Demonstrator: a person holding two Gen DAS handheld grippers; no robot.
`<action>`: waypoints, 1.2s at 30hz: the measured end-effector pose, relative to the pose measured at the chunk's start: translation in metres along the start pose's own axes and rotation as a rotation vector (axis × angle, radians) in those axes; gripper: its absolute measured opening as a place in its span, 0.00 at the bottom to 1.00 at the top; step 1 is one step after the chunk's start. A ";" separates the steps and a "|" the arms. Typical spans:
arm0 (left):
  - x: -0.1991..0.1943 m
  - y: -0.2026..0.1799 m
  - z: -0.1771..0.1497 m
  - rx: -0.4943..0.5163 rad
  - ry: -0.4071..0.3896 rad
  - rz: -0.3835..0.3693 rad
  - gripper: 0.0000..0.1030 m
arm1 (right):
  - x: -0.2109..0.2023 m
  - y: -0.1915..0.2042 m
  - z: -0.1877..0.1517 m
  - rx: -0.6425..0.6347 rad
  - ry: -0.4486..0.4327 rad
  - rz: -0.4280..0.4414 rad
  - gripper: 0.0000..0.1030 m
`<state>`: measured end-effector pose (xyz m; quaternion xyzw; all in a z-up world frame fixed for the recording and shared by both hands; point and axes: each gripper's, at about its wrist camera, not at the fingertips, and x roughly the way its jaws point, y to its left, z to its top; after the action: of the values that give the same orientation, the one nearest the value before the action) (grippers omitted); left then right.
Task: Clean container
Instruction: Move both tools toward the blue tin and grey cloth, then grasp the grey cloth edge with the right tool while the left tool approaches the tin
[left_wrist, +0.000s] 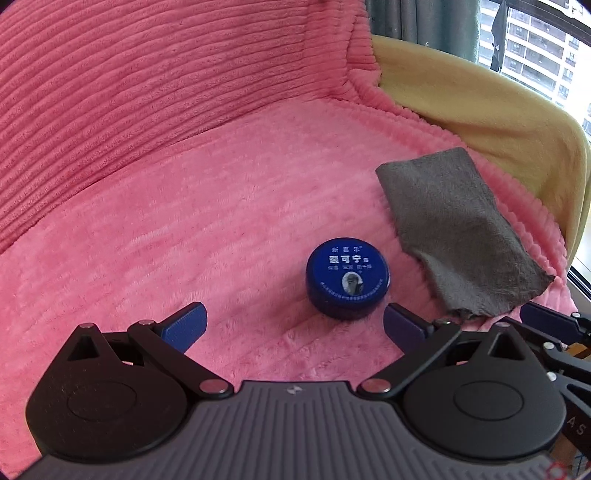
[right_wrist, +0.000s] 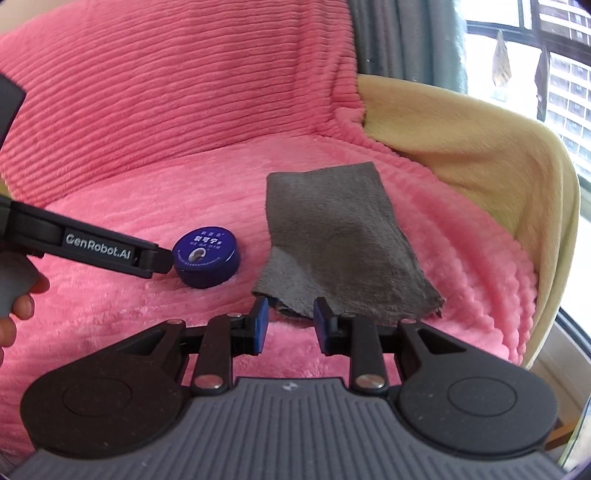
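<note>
A small round blue tin (left_wrist: 347, 282) with white lettering on its lid lies on the pink blanket; it also shows in the right wrist view (right_wrist: 206, 261). A folded grey cloth (left_wrist: 458, 232) lies to its right, also in the right wrist view (right_wrist: 343, 243). My left gripper (left_wrist: 293, 325) is wide open, just short of the tin, which sits ahead between the fingertips and nearer the right one. My right gripper (right_wrist: 290, 317) is partly open and empty, its tips at the cloth's near edge. The left gripper's finger (right_wrist: 110, 253) reaches the tin's left side.
A pink ribbed blanket (left_wrist: 184, 206) covers the seat and back of a yellow armchair (left_wrist: 491, 110). A window with buildings outside (left_wrist: 535, 55) is at the far right. The person's fingers (right_wrist: 22, 306) show at the left edge.
</note>
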<state>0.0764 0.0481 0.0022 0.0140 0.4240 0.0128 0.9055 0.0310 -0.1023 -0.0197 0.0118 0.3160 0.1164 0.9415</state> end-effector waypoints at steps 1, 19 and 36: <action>0.001 0.001 0.000 0.000 -0.001 0.002 1.00 | 0.001 0.001 0.000 -0.007 0.001 -0.005 0.24; -0.001 0.007 -0.002 0.035 -0.017 0.005 1.00 | 0.016 0.013 0.021 -0.122 -0.028 -0.010 0.24; 0.009 -0.010 -0.013 0.142 -0.057 -0.036 1.00 | 0.066 0.029 0.004 -0.365 0.018 -0.086 0.21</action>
<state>0.0721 0.0389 -0.0138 0.0710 0.3980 -0.0340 0.9140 0.0783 -0.0594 -0.0533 -0.1738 0.2982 0.1316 0.9293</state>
